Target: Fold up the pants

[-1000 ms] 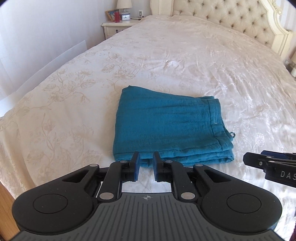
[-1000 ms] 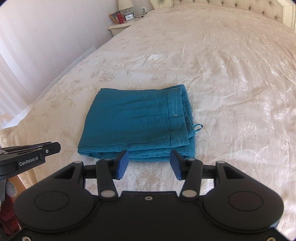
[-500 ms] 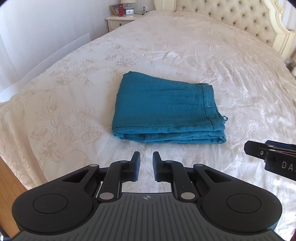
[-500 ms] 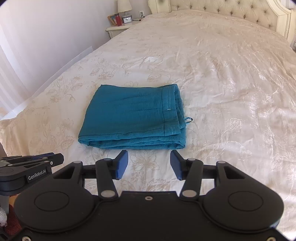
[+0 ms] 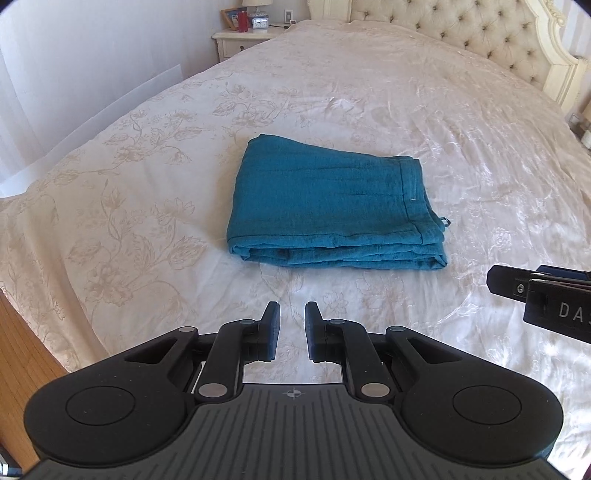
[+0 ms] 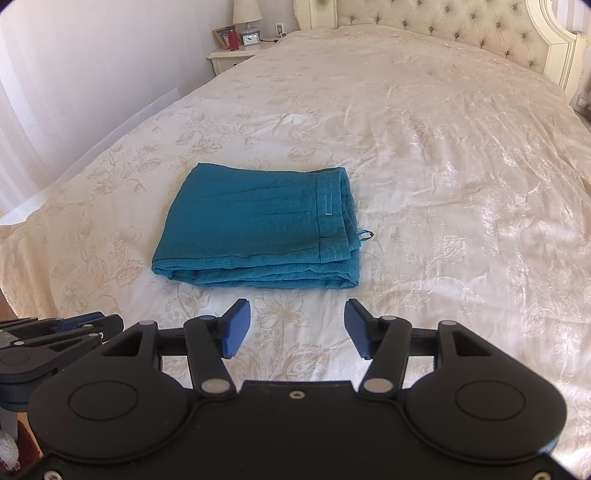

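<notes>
both grippers hover low over the bed, short of the folded pants and apart from them. the left gripper has its jaws slightly parted, holding nothing; the right gripper has its jaws spread wide, empty. bare bedspread surrounds the pants.

A large bed fills the space ahead, covered by a cream bedspread with a pale floral pattern, lightly creased. A tufted cream headboard with a carved frame stands at the far right. At the far left, a cream nightstand carries a lamp, a small clock, a red container and a picture frame. White wall runs along the left. Wood flooring shows at the lower left. Daylight is bright and even.
</notes>
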Demonstrator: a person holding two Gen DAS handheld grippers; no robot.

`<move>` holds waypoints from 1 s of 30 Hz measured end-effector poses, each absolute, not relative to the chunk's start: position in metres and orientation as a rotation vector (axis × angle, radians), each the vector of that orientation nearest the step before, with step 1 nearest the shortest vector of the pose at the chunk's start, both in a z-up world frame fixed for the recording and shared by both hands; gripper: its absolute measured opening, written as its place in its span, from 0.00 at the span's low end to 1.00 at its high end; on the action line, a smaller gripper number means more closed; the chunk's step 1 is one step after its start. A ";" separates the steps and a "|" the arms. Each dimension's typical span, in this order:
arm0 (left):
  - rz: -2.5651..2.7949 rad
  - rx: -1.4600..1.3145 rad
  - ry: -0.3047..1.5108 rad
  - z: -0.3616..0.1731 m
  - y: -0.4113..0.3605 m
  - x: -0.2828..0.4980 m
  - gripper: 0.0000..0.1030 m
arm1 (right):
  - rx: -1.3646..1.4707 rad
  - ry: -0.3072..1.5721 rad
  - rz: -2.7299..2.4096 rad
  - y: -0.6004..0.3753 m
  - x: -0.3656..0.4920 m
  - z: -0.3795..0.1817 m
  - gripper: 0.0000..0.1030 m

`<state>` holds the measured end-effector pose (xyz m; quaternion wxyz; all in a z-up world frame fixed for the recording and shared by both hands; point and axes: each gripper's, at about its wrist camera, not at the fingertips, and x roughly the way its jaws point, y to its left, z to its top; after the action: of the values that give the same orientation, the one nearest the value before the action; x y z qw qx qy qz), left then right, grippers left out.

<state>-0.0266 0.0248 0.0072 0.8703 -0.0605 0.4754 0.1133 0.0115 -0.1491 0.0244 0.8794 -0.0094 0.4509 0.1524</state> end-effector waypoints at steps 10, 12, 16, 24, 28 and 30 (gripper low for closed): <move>0.231 -0.107 0.991 0.012 0.019 -0.029 0.14 | -0.007 0.938 0.301 -0.151 0.009 0.027 0.60; 0.234 -0.109 0.989 0.013 0.018 -0.029 0.14 | -0.007 0.936 0.298 -0.151 0.009 0.028 0.60; 0.253 -0.095 0.977 0.016 0.018 -0.029 0.14 | -0.008 0.932 0.293 -0.150 0.010 0.029 0.60; 0.311 -0.080 0.961 0.018 0.023 -0.028 0.14 | -0.010 0.931 0.292 -0.148 0.010 0.030 0.60; 0.319 -0.047 0.945 0.019 0.022 -0.028 0.14 | -0.010 0.933 0.292 -0.147 0.010 0.030 0.60; 0.310 -0.046 0.949 0.019 0.022 -0.028 0.14 | -0.010 0.932 0.293 -0.147 0.010 0.030 0.60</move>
<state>-0.0279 0.0218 0.0190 0.8778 -0.0219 0.4548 0.1487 0.0101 -0.1474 0.0304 0.8831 -0.0048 0.4476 0.1407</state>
